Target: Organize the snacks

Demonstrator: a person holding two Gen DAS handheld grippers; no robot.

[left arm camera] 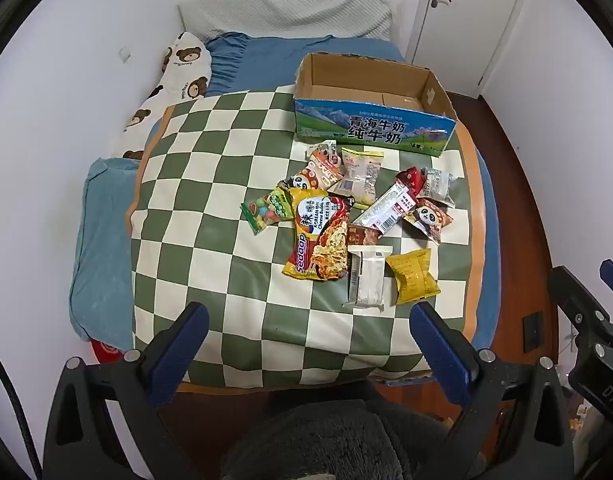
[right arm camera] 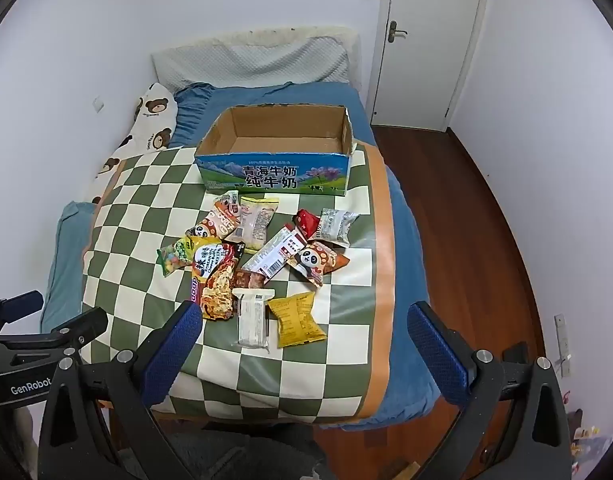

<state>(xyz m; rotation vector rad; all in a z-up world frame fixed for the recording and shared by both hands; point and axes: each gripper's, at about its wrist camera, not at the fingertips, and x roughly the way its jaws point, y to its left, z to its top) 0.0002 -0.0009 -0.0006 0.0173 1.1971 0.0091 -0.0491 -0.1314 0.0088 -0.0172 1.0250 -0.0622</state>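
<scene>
Snacks point(left arm camera: 346, 216): a loose pile of small packets lies on the green and white checkered blanket point(left arm camera: 210, 184), on the bed, just in front of the cardboard box; none is inside the box.
Cardboard box point(left arm camera: 370, 128): open at the top, blue printed front with Chinese characters, standing at the far side of the blanket; the inside looks bare.
Noodle packet point(left arm camera: 320, 238): yellow and red, the biggest one, at the left side of the pile, partly over a green candy bag point(left arm camera: 262, 210).
White packet point(left arm camera: 368, 276): long, lying nearest to the camera, just beside a yellow packet point(left arm camera: 412, 276) on its right.
Panda packets: one with a panda face point(left arm camera: 428, 216) at the right of the pile, another point(left arm camera: 302, 182) further to the left.
Left tool point(left arm camera: 306, 344): both blue pads wide apart, nothing between them; it hangs above the near edge of the blanket, apart from the snacks.
Right tool point(right arm camera: 304, 344): also fully spread and holding nothing; in its own view the white and yellow packets appear between the fingers, but lower, on the bed.
Bed: blue sheet point(right arm camera: 402, 216), a bear-print pillow point(left arm camera: 186, 64) at the left wall.
Room: white door point(right arm camera: 430, 40) at the far right, wooden floor point(right arm camera: 478, 216) beside the bed.
</scene>
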